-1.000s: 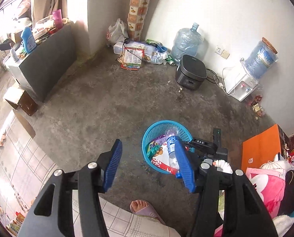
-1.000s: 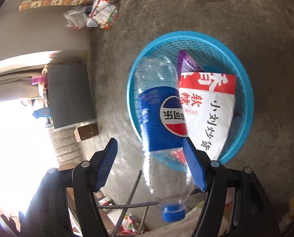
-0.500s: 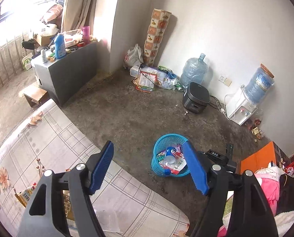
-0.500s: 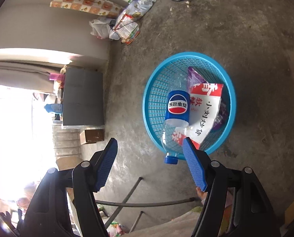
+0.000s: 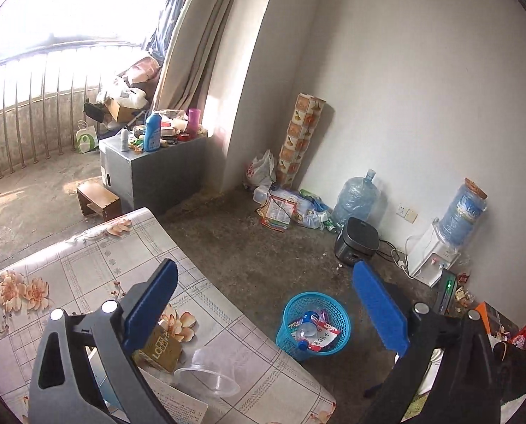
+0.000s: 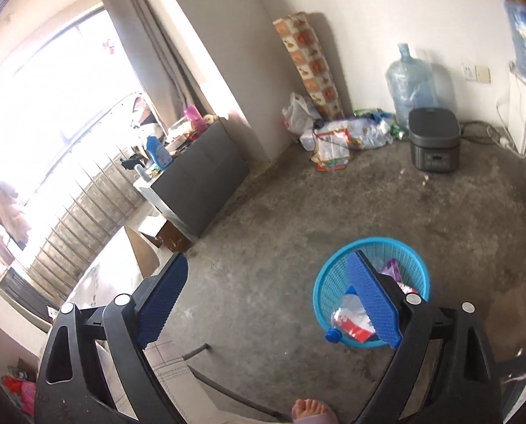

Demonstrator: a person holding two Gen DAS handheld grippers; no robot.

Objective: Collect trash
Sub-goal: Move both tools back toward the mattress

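A blue mesh basket stands on the concrete floor and holds a clear Pepsi bottle and a red-and-white snack bag. It also shows in the right wrist view, partly behind my right finger. My left gripper is open and empty above the flowered table. On the table lie a small brown carton and a clear plastic cup on its side. My right gripper is open and empty above the floor, left of the basket.
A black rice cooker, a water jug and a water dispenser stand along the far wall. Bags and papers pile in the corner. A grey cabinet stands left. My bare foot is near.
The Pepsi bottle left my right gripper and landed in the basket. Both grippers rose and pulled back from the basket; the table with carton and cup came into the left view.
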